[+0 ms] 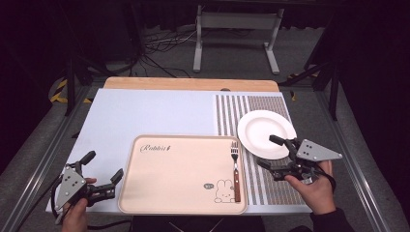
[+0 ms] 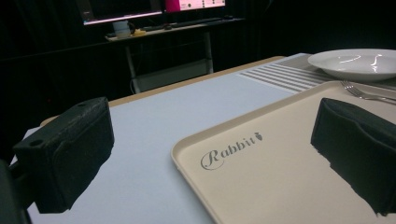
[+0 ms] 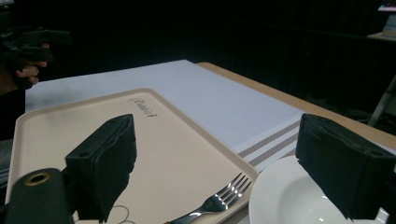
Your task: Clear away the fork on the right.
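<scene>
A white plate (image 1: 266, 133) sits on the striped mat (image 1: 270, 188), its near right rim between the spread, empty jaws of the right gripper (image 1: 274, 152). Left of that gripper, a fork (image 1: 236, 172) lies on the beige tray (image 1: 174, 174). The left gripper (image 1: 103, 166), jaws apart and empty, rests beside the tray's left edge.

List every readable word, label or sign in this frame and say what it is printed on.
"Rabbit", in cursive with a small carrot mark after it: on the beige tray, near its far left corner, read in the left gripper view.
Small oval label beside the rabbit drawing on the tray: too small to read.
Lit monitor screens on the desk behind: blurred, unreadable.
White plate, fork and striped mat: no text seen.
</scene>
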Demonstrator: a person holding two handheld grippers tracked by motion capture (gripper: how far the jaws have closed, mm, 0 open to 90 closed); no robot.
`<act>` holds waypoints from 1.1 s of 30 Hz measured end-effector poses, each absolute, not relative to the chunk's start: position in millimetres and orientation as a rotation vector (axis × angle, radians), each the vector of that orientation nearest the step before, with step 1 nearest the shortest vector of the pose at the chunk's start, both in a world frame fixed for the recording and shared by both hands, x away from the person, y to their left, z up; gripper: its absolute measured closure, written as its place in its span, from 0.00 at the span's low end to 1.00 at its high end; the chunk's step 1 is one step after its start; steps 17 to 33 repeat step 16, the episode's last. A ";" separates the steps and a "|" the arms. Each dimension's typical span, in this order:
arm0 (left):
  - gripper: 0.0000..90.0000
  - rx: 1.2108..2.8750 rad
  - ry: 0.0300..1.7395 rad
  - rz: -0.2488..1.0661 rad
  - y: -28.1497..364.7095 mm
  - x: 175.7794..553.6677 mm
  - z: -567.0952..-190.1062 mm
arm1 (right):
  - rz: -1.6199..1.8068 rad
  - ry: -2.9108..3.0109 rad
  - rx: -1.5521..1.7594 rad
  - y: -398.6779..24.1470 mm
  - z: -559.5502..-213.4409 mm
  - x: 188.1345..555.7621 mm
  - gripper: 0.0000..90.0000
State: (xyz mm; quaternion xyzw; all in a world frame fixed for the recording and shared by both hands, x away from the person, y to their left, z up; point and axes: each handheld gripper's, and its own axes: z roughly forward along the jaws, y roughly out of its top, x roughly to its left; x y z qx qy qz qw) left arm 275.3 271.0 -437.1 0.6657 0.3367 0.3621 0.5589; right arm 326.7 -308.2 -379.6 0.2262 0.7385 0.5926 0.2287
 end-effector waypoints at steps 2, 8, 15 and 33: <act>0.00 1.572 0.795 0.852 270.7 275.5 -437.4 | 1.631 2.018 0.610 -312.9 -382.7 324.6 0.15; 0.00 1.571 0.797 0.847 269.7 275.3 -437.9 | 1.688 1.945 0.599 -328.4 -399.9 319.7 0.15; 0.00 1.568 0.792 0.849 270.6 275.3 -437.3 | 1.672 1.948 0.616 -337.8 -423.8 321.9 0.15; 0.00 1.568 0.792 0.849 270.6 275.3 -437.3 | 1.669 1.948 0.623 -338.5 -425.3 322.0 0.15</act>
